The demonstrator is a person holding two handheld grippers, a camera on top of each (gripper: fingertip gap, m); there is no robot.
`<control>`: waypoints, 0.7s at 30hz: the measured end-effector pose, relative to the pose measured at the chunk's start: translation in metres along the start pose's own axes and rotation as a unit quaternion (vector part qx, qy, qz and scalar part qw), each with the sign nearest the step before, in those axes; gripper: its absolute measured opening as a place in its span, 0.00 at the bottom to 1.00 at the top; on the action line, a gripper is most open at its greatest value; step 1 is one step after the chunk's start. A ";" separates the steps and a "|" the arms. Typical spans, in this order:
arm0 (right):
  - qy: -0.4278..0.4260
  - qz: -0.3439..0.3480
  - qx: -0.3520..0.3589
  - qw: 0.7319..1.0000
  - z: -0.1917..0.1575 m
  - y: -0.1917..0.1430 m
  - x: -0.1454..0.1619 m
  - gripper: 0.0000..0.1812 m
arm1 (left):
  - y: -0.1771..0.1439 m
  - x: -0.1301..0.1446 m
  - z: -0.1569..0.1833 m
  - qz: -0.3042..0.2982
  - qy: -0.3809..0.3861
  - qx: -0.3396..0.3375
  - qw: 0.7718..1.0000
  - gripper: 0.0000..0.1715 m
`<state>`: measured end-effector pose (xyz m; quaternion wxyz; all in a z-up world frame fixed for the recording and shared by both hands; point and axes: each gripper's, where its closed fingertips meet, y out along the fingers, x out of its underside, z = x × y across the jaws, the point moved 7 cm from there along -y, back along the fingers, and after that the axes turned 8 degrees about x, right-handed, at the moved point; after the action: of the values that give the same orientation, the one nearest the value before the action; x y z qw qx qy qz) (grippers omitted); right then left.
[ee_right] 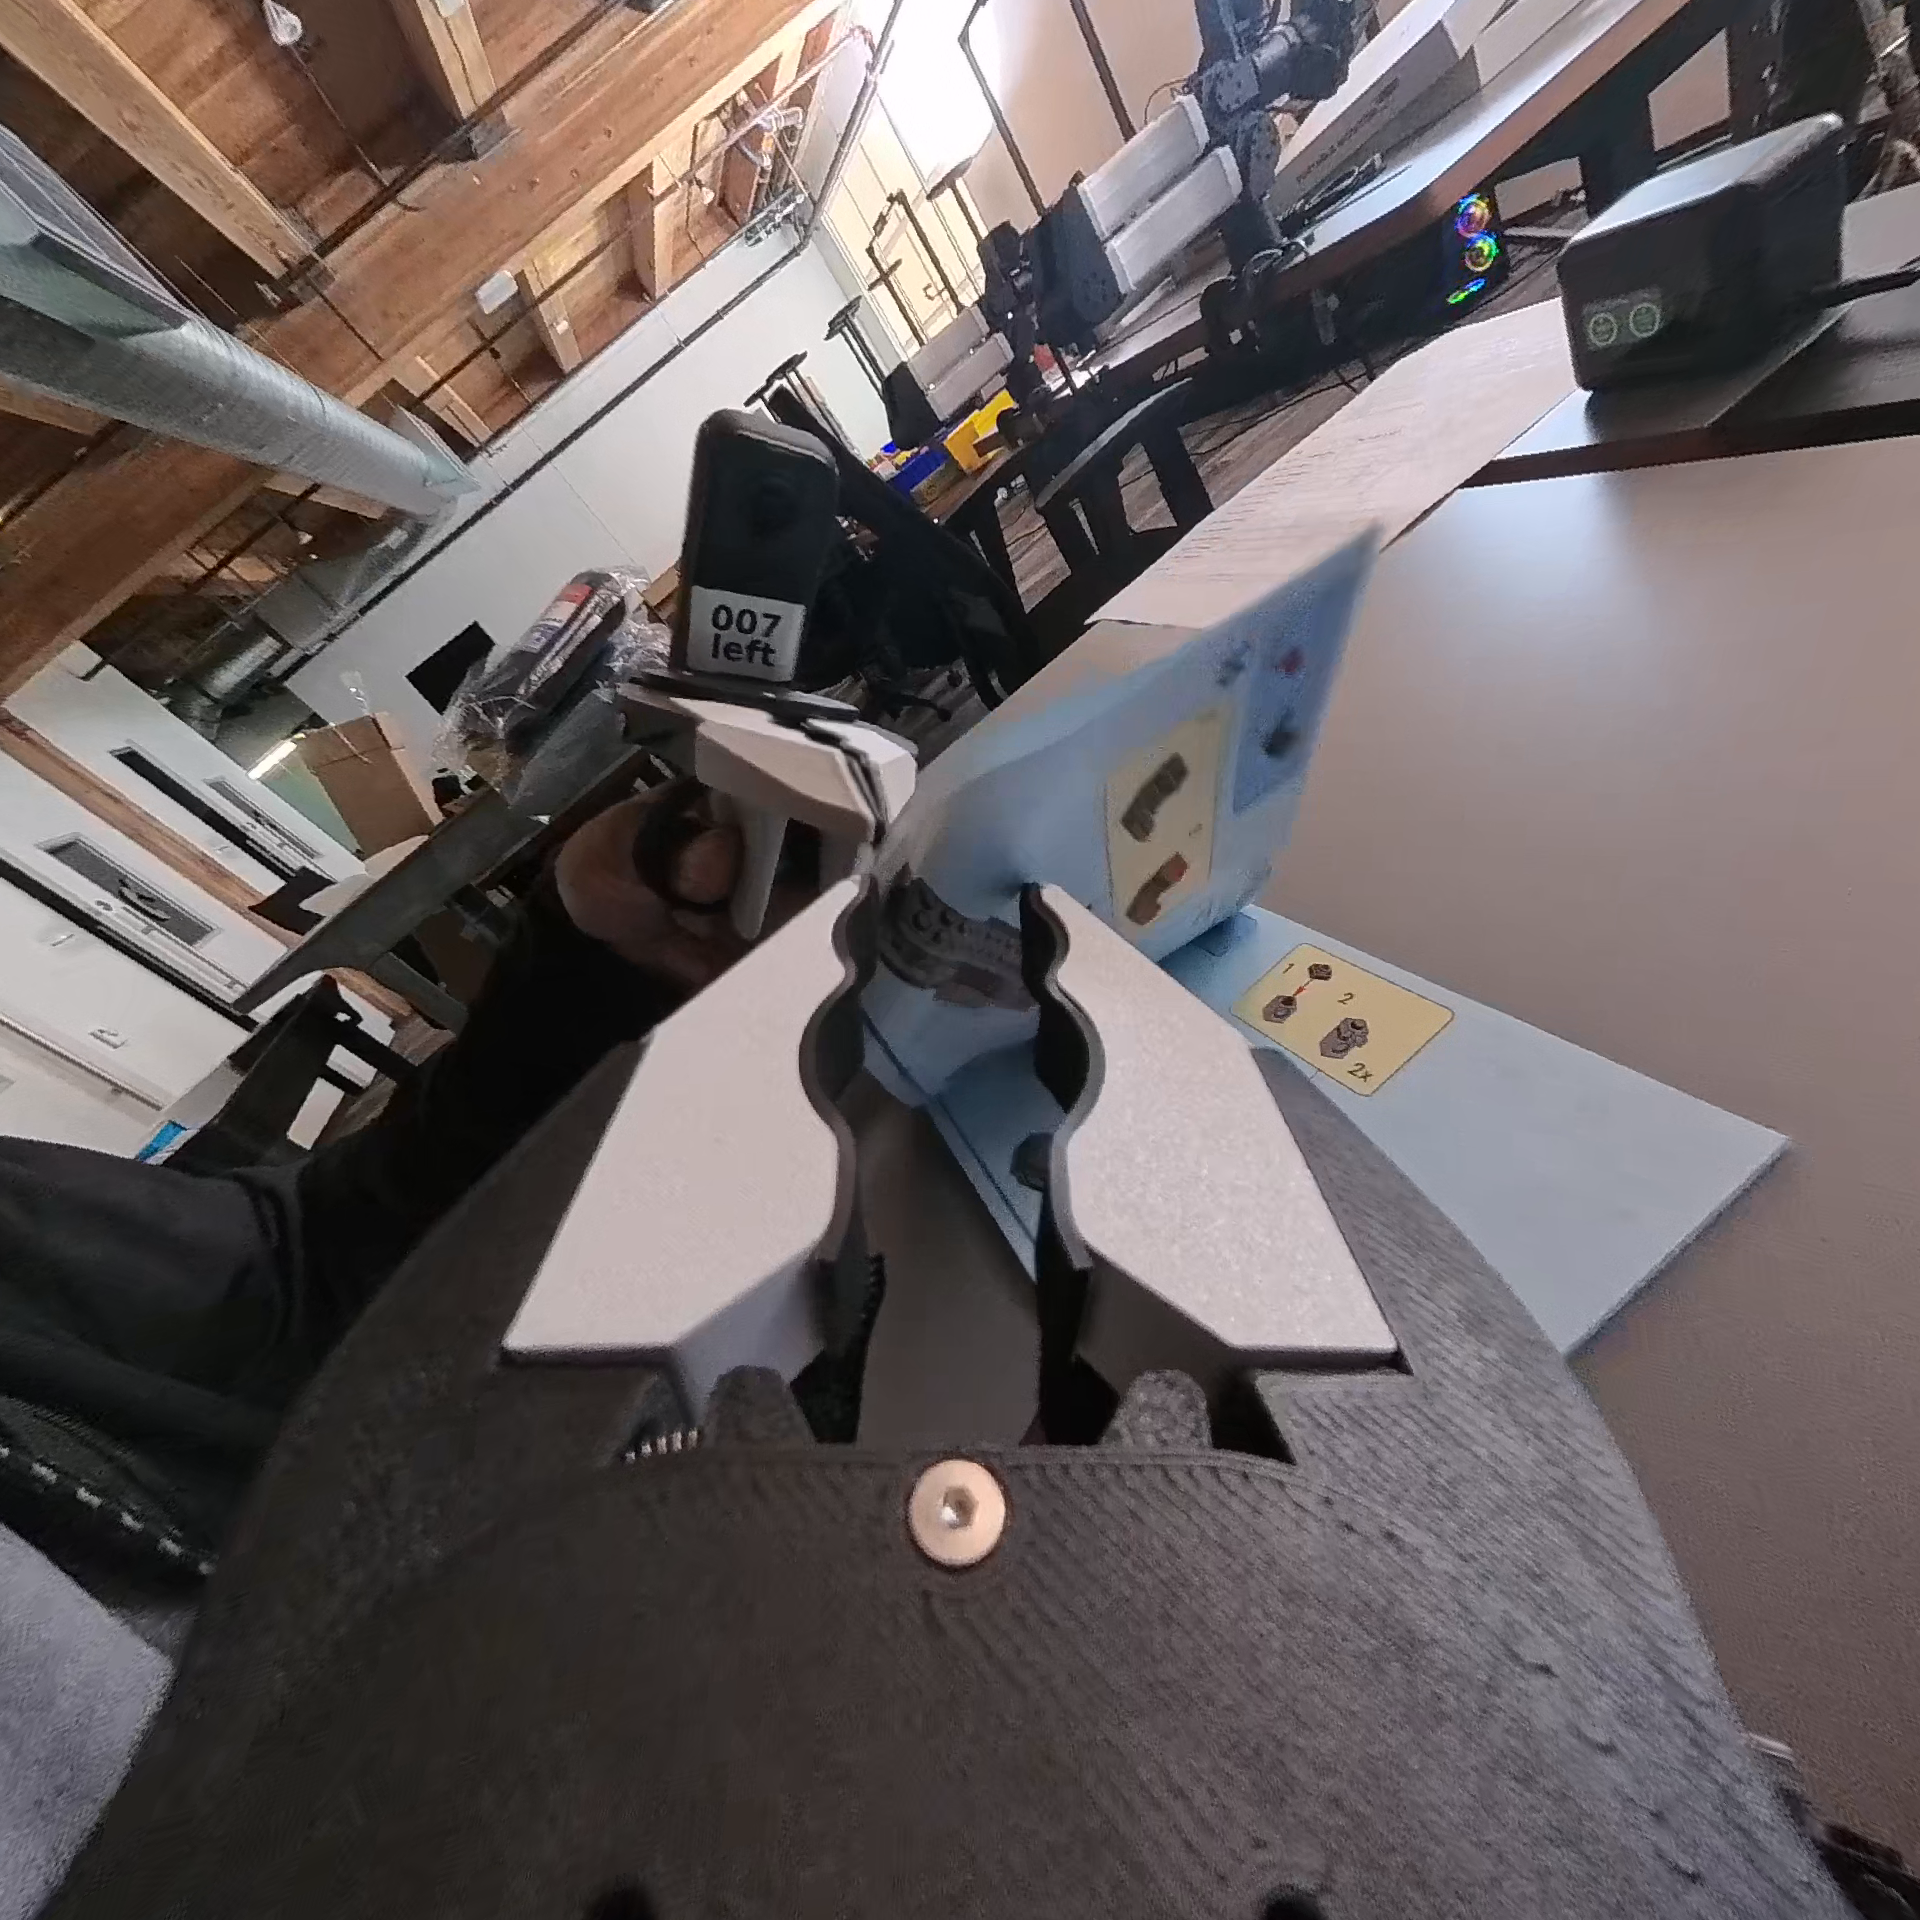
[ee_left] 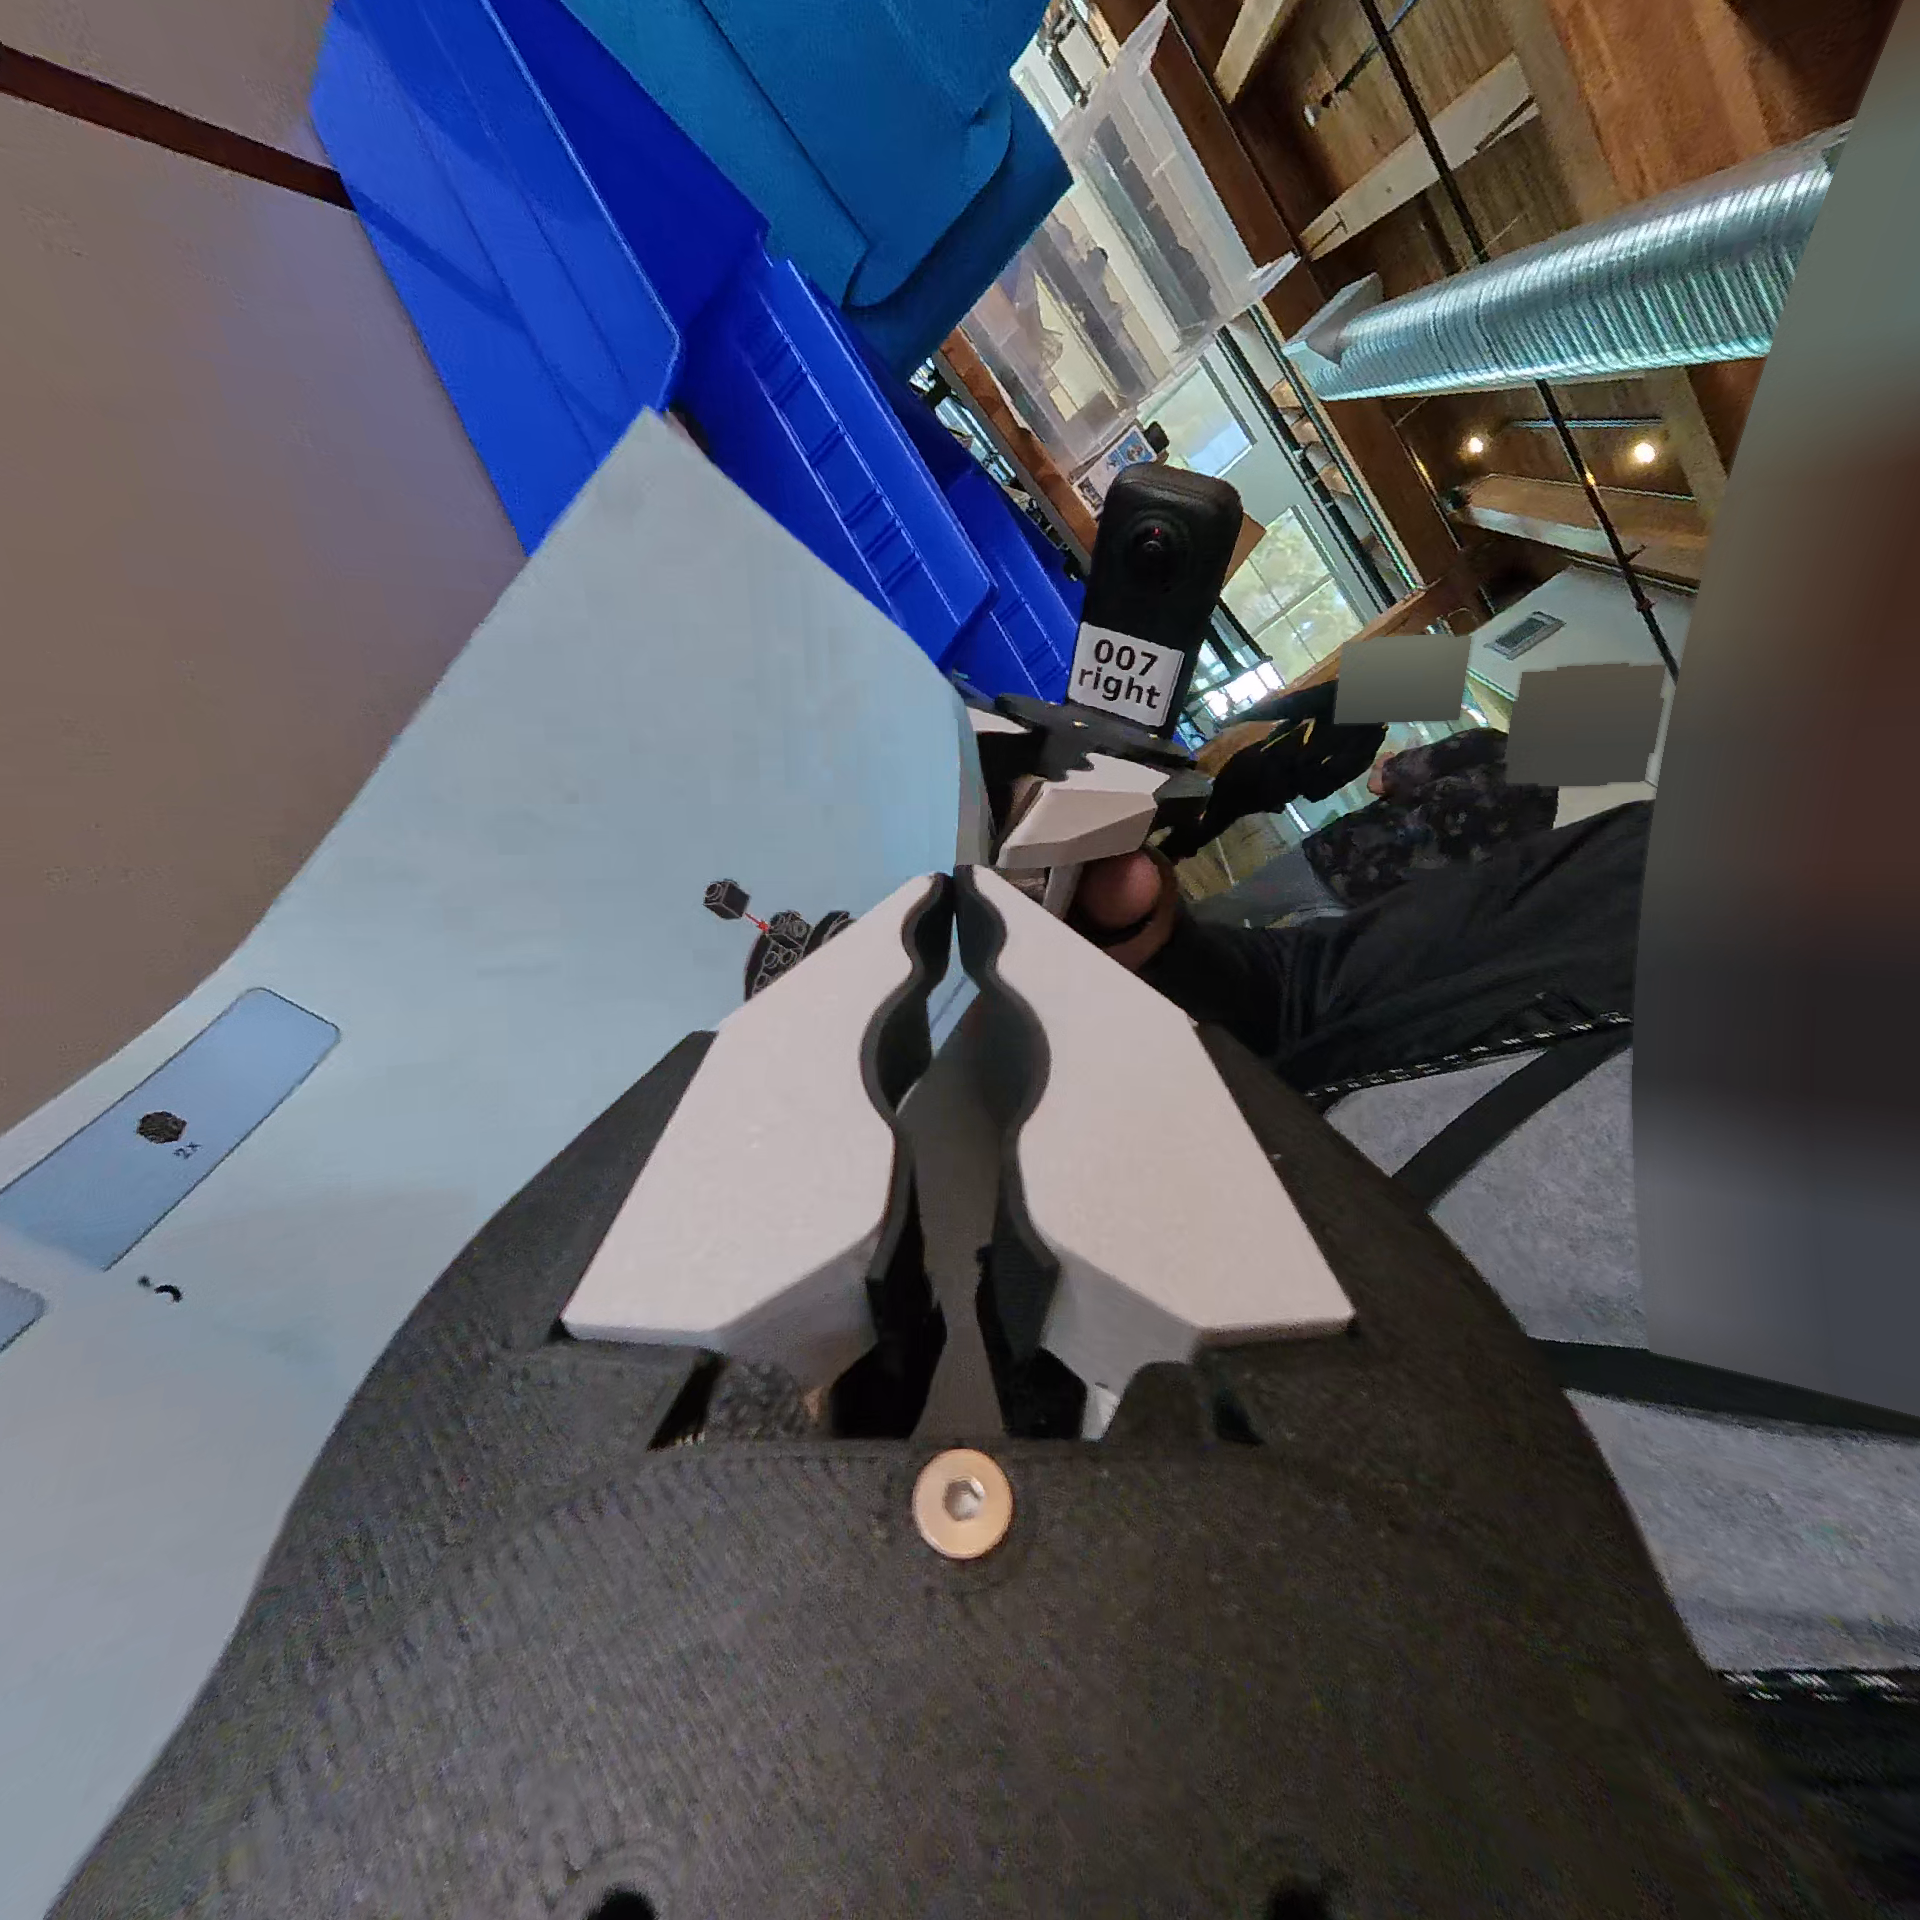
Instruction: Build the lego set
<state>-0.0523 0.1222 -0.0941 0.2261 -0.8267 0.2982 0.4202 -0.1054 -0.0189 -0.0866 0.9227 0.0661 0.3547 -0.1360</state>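
Note:
A light blue Lego instruction booklet (ee_right: 1507, 1174) lies open on the brown table (ee_right: 1621, 790). One of its pages (ee_right: 1205, 748) is lifted and curls upward. My left gripper (ee_left: 954, 888) is shut on that page's edge, and a strip of the page shows between its fingers. The same page fills the left of the left wrist view (ee_left: 499, 831). My left gripper also shows in the right wrist view (ee_right: 883, 805), pinching the page. My right gripper (ee_right: 945, 914) is open, with its fingers either side of the booklet's fold. It also shows in the left wrist view (ee_left: 1081, 821). No loose bricks show.
Blue plastic bins (ee_left: 582, 291) stand behind the booklet. A black box (ee_right: 1704, 239) sits at the table's far corner. A white paper sheet (ee_right: 1382, 436) lies beyond the booklet. A person's dark trouser leg (ee_left: 1403, 966) is past the table edge. My two grippers' fingertips are within a few centimetres of each other.

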 end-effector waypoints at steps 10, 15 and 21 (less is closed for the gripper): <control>-0.065 -0.042 0.059 0.995 0.005 -0.008 -0.003 0.28 | -0.023 -0.008 -0.003 0.027 0.014 -0.043 0.999 0.00; -0.125 -0.045 0.116 0.984 0.009 -0.019 -0.012 0.30 | -0.045 -0.002 -0.004 0.068 0.001 -0.063 0.996 0.00; -0.120 -0.044 0.109 0.986 0.006 -0.027 -0.009 0.31 | -0.090 0.023 0.007 0.136 -0.015 -0.112 0.984 0.00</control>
<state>-0.0417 0.1478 -0.0868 0.3672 -0.7526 0.2766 0.4715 -0.1111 -0.1108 -0.0989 0.9393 0.0078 0.3415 0.0309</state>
